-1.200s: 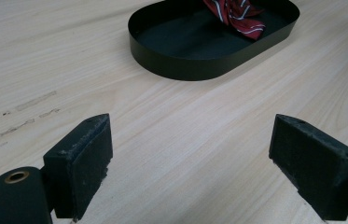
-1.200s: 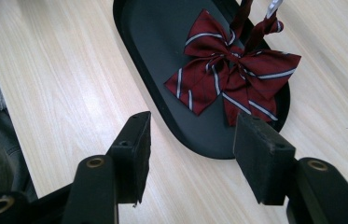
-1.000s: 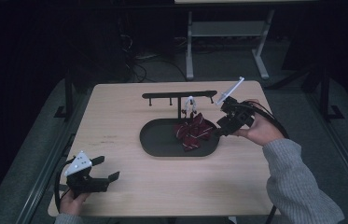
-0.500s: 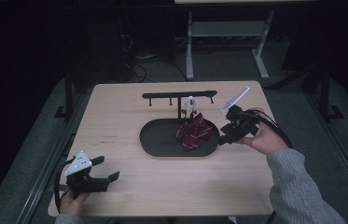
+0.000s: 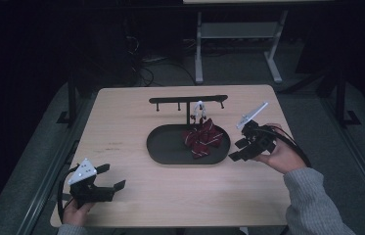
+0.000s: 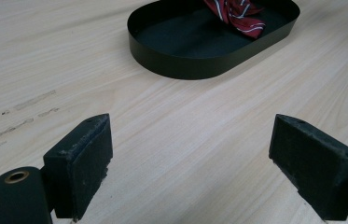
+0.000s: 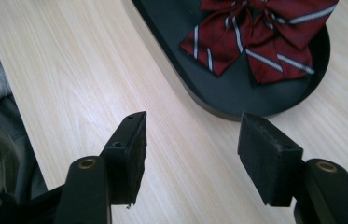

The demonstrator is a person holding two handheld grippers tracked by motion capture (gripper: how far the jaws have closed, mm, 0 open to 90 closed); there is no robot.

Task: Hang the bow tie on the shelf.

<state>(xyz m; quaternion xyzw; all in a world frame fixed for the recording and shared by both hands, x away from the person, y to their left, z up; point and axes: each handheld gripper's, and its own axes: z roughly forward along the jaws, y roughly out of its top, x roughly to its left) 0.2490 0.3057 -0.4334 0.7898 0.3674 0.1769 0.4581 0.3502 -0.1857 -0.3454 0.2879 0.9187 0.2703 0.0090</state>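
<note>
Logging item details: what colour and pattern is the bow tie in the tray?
Dark red with thin white stripes; the bow tie shows best in the right gripper view.

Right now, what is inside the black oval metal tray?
Inside the black oval tray lies a dark red bow tie with white stripes, at its right end. The tray floor under the bow is covered.

Table (image 6: 92,70) pale wood-grain, matt; tray (image 6: 185,65) black, probably metal; bow tie (image 7: 260,37) striped cloth.

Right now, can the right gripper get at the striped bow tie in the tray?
Probably yes: the right gripper is open beside the black tray's right end, the bow tie lies just inside, and nothing stands between them.
</note>
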